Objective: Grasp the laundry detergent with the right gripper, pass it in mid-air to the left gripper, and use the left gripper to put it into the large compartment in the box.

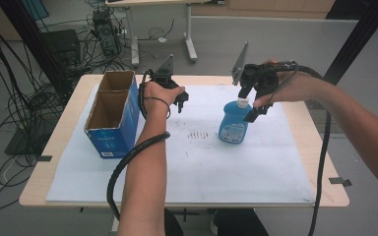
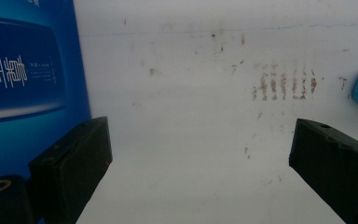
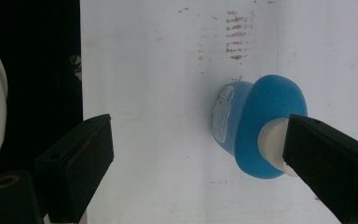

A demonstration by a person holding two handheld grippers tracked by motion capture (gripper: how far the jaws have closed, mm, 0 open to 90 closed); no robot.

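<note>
While the bottle (image 1: 234, 122) stands upright on the white sheet (image 1: 192, 162) right of centre, the right gripper (image 1: 251, 103) hovers directly above its neck. It is a blue plastic bottle, rounded at the shoulders and wider at the base, with a short white neck or cap (image 1: 242, 102) and a pale printed label on its front. Seen from the right gripper view, the bottle (image 3: 261, 126) shows as a smooth blue oval from above, its white cap (image 3: 272, 142) lying just beside the inner face of one black jaw; whether that jaw touches the cap cannot be told. The jaws stand wide apart and grip nothing.

The left gripper (image 1: 179, 101) is held over the sheet just right of the box (image 1: 112, 118), jaws released and empty (bare sheet lies between them in the left gripper view). The box is a tall blue printed carton, open at the top, with raw brown cardboard inside and a divider making two compartments. The sheet (image 2: 191, 116) is matt white, scuffed, with rows of small reddish-brown marks (image 2: 283, 86) near the middle. It covers most of a light wood-grain table (image 1: 320, 147) with rounded corners. The jaws themselves are blocky, matt black, with flat inner faces.
</note>
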